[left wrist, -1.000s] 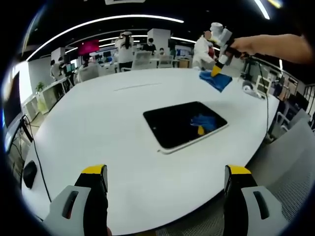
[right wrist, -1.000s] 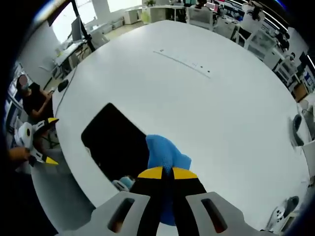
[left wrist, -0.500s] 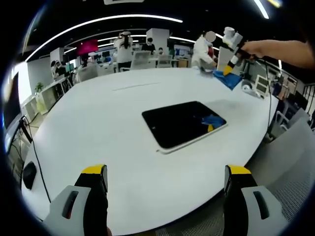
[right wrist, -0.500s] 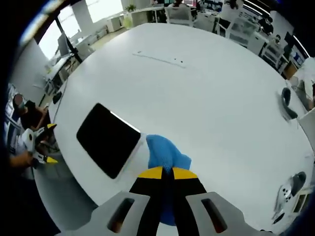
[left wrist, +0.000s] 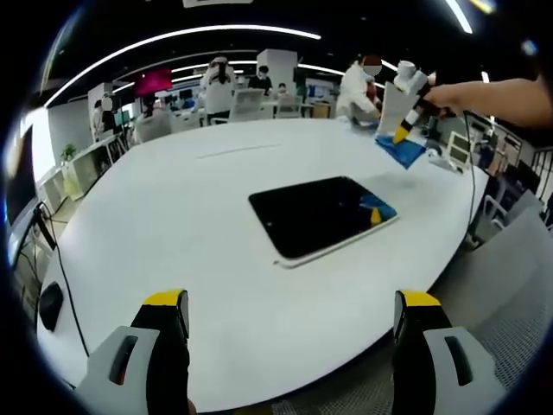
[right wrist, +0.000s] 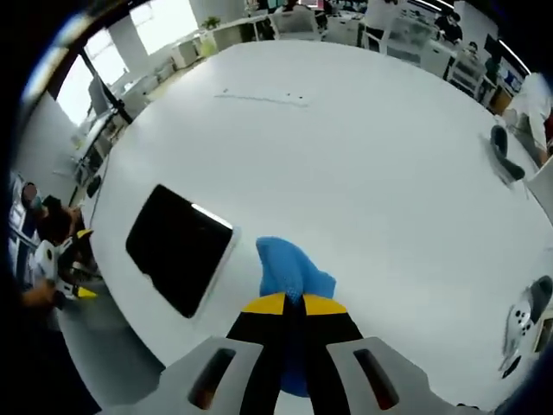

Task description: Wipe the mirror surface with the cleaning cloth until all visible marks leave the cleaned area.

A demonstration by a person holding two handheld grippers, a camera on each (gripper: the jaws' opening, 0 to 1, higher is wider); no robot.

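A dark rectangular mirror (left wrist: 321,215) lies flat on the white table (left wrist: 173,225), ahead of the left gripper (left wrist: 289,324), its fingers apart. The right gripper (right wrist: 289,304) holds its fingers clamped on the blue cleaning cloth (right wrist: 289,270), lifted beside the mirror.

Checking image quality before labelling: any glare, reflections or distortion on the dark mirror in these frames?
Left gripper view: the dark rectangular mirror reflects the blue cleaning cloth at its right corner, no glare; fisheye bends the ceiling light strips and the white round table. Right gripper view: the mirror looks flat black with a bright edge; the right gripper holds the cloth, sharp.
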